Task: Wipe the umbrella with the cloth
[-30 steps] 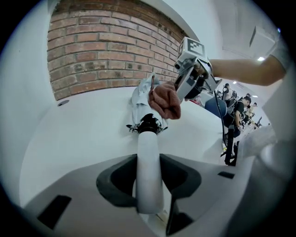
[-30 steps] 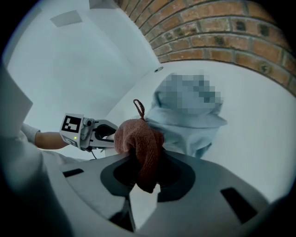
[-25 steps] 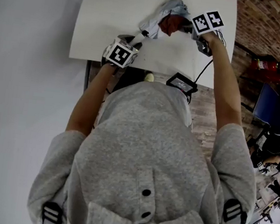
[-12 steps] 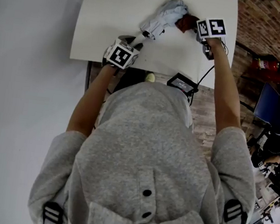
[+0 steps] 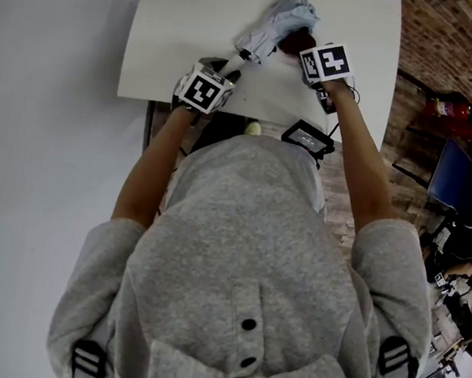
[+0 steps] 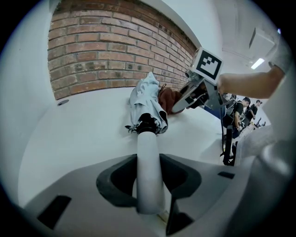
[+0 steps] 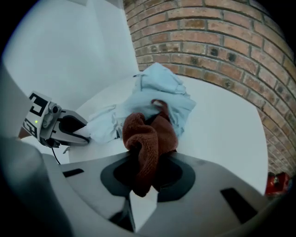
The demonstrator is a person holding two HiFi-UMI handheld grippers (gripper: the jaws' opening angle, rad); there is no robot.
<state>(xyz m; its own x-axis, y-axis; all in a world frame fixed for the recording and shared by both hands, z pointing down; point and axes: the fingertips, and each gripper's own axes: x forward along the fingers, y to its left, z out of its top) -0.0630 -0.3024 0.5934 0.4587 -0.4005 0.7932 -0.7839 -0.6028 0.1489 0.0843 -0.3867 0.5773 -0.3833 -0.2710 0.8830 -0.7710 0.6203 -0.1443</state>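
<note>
holding the left side, the left gripper [image 6: 149,180] has its jaws clamped on the pale handle [image 6: 148,150] of the folded umbrella [image 5: 276,26]. the umbrella lies on the white counter [image 5: 177,33], its bunched light-blue canopy [image 7: 159,92] pointing away toward the brick wall [image 6: 115,55]. just to the right, the right gripper [image 7: 147,178] has its jaws closed on a rust-brown cloth [image 7: 149,136] — the wad is pressed against the canopy's near side, touching the fabric. the step in hand reads as the wiping stroke itself, 1 gripper anchoring and the other rubbing. the next move likely calls for dragging the cloth along the canopy's folds with a firm hold on the handle — too hard a push could slide or roll the umbrella on the smooth counter.
</note>
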